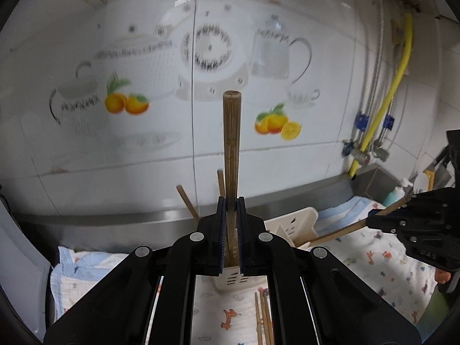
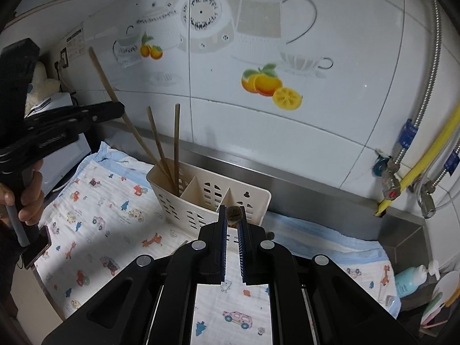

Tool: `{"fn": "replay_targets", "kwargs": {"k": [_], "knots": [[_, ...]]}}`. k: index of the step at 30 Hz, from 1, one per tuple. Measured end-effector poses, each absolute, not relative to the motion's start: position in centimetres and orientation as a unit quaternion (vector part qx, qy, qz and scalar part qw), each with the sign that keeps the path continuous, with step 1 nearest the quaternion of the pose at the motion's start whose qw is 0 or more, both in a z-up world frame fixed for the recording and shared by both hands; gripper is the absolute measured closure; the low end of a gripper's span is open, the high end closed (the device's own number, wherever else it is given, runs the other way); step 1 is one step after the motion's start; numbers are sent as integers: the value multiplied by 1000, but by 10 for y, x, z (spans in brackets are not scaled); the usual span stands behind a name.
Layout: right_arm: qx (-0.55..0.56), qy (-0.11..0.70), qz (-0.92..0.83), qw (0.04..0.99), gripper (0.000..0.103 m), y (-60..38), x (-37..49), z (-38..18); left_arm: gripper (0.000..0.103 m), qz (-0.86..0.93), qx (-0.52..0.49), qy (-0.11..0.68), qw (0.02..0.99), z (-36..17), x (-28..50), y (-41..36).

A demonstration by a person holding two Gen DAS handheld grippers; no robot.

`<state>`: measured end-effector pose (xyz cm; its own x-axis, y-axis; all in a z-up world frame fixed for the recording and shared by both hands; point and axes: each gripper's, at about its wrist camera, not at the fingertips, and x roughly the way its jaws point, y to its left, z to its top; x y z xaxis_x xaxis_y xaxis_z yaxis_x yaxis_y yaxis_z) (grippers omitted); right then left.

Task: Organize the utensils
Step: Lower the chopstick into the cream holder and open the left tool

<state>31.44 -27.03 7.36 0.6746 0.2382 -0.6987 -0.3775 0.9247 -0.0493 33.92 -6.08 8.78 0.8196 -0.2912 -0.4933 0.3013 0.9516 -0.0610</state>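
White tiles printed with teapots and oranges back the steel counter. Pinched in the left gripper (image 1: 232,201), a wooden chopstick (image 1: 231,143) stands upright above the cream utensil holder (image 2: 207,198); the right gripper (image 2: 233,215), at three o'clock, pinches another chopstick (image 2: 234,213). Three more chopsticks (image 1: 263,316) lie on the cartoon-print cloth (image 2: 109,215).

Evenly lit fisheye views with dark curved corners; the tiled wall (image 1: 201,57) beyond the left claw is motion-blurred.

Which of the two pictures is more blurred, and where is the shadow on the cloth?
Left wrist view: the wall tiles are smeared by motion blur. Right wrist view: sharp, with a dark shadow over the cloth at lower left; both views bend straight lines.
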Motion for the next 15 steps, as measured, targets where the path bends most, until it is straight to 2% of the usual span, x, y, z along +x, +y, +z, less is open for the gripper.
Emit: {"fn": "replay_targets", "kwargs": {"k": [15], "knots": [[-81, 372, 165, 910, 96, -272, 325, 59, 97, -142, -21, 316, 938, 48, 371, -55]]}}
